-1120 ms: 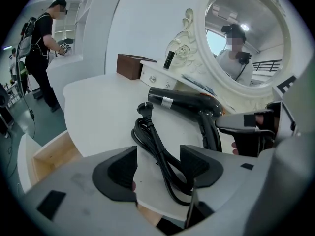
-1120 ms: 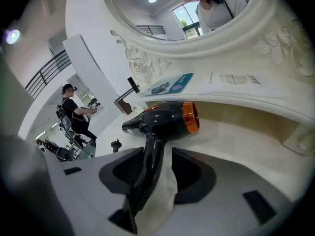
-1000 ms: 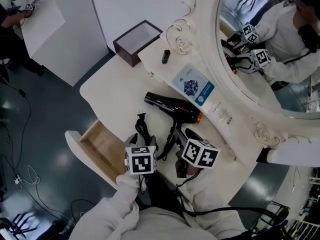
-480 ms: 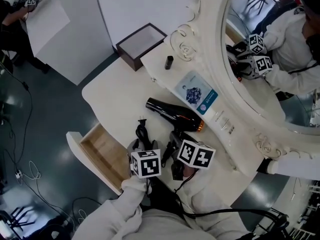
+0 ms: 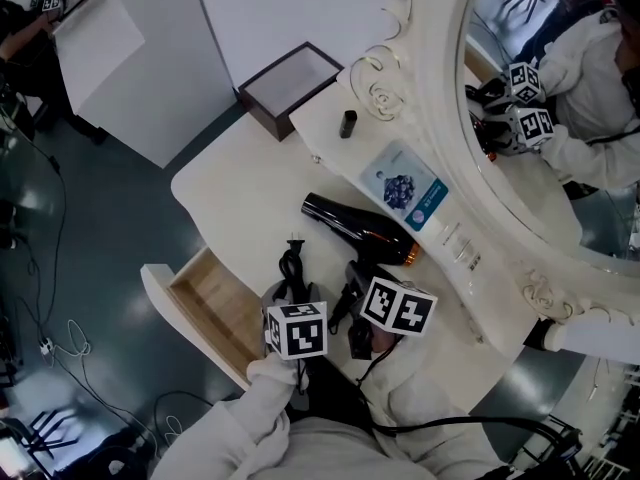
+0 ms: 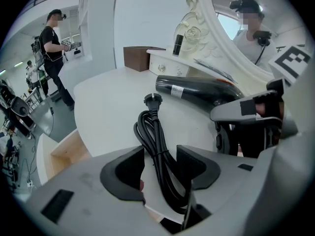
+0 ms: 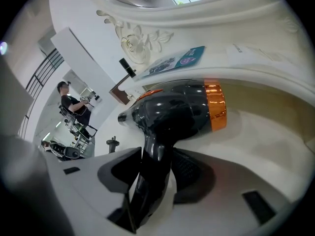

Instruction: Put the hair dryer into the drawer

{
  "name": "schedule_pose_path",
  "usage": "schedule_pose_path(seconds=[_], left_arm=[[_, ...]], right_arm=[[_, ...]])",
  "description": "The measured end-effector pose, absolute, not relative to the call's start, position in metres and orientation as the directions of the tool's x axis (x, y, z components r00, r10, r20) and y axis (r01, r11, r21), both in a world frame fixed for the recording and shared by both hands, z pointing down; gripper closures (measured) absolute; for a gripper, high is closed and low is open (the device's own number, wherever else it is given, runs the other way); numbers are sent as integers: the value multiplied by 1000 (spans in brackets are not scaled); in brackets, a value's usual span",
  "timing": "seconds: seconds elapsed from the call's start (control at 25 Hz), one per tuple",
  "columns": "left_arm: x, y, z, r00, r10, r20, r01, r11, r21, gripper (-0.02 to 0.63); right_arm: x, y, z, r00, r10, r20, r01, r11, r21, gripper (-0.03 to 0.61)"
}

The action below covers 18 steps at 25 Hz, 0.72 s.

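One hair dryer (image 7: 172,107), handle (image 7: 152,149) inside right gripper (image 7: 155,173)

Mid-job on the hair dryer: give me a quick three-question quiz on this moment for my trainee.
1. What lies between the jaws of the left gripper? A) the power cord B) a comb C) nothing
2. True or false: the drawer stands open.
3. Which part of the hair dryer is the right gripper shut on?
Key: 1. A; the jaws have just been closing, cord between them, not yet pinched. 2. True. 3. The handle.
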State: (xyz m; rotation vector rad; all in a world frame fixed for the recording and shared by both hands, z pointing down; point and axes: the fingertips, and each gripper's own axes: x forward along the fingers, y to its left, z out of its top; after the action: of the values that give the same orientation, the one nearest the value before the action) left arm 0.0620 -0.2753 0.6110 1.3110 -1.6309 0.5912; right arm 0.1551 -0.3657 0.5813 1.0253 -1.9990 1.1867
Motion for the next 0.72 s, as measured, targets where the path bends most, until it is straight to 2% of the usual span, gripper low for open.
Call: schedule_pose_path(seconds=[0.36, 0.72], left_arm=[[54, -270, 607, 95, -505, 858, -891, 341, 299, 499], [39, -255, 588, 89, -568, 818, -878, 343, 334, 512]], right_arm=[[135, -356, 581, -608, -273, 746, -792, 280, -543, 347], [112, -341, 572, -663, -276, 697, -749, 266, -607, 347]])
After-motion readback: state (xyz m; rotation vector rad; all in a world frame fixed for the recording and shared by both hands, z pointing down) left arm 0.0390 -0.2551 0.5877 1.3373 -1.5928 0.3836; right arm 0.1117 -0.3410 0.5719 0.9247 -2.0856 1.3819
